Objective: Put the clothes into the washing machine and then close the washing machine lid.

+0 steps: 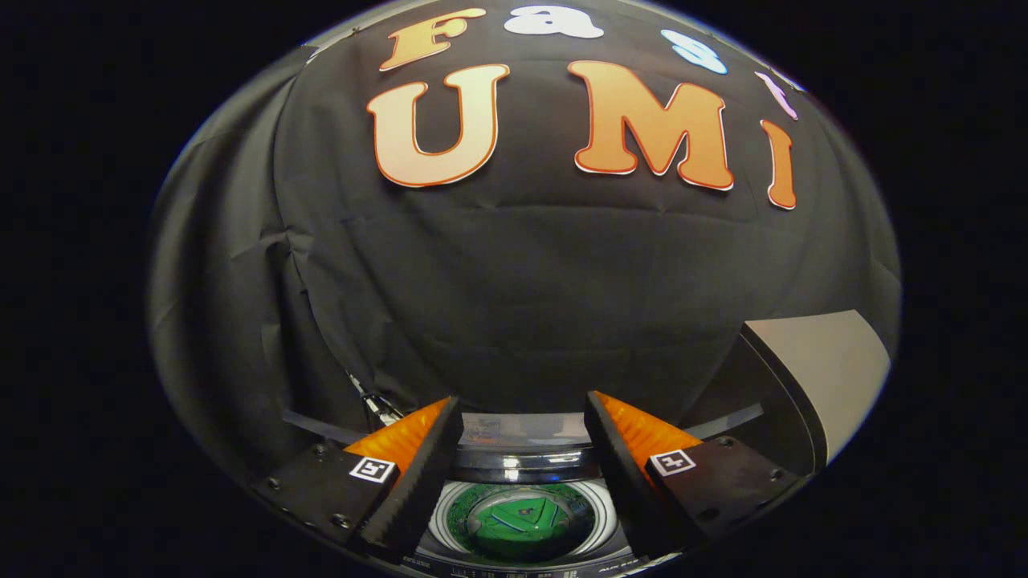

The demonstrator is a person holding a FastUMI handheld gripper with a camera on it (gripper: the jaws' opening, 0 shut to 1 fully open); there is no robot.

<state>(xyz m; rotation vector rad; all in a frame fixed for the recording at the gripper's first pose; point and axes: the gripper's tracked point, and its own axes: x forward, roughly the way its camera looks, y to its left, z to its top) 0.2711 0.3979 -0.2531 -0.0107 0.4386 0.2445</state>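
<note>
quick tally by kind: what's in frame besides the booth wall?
Washing machine: 1, tub open
Raised lid: 1, standing up beside the tub
Green garment: 1, down in the tub
Tongs: 1, fingers spread wide with nothing between them, above the tub
Total: 4

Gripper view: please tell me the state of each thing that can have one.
Two-finger gripper: open, holding nothing.
White top-loading washing machine: opening uncovered.
Pale flat washing machine lid: raised, not closed.
Green garment: lying inside the drum, between the fingers.
</note>
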